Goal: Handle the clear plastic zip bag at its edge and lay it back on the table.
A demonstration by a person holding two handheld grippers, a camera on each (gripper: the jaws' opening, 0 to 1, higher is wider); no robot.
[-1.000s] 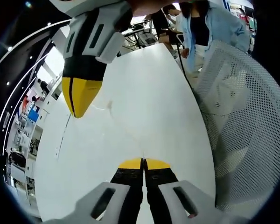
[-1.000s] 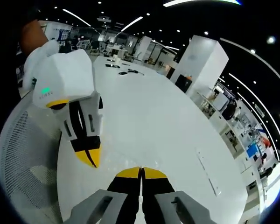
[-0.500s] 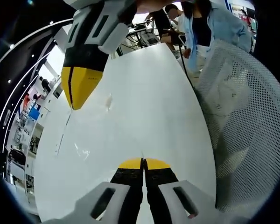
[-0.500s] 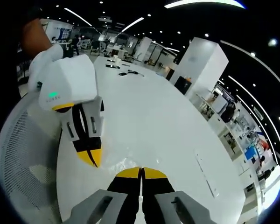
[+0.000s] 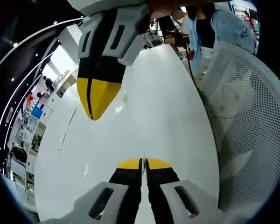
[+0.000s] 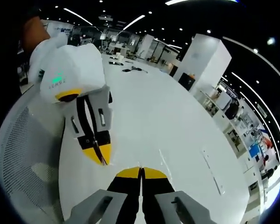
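My left gripper [image 5: 143,163] has its yellow-tipped jaws pressed together, and I judge a thin clear film is pinched between them, though the plastic at the tips is too faint to be sure. My right gripper [image 6: 141,171] is likewise pressed together, and it appears in the left gripper view at about eleven o'clock [image 5: 94,112], tips pointing down toward the white table [image 5: 168,107]. The clear plastic zip bag [image 6: 163,161] shows as faint glints and a creased edge running up toward one o'clock from my right jaws, apparently stretched between the two grippers just above the table. A white mesh chair [image 5: 252,116] stands at three o'clock, beside the table edge. The risk: the slick film could slip from either pinch, or pulling the grippers apart could tear or crumple it, leaving it folded rather than flat.
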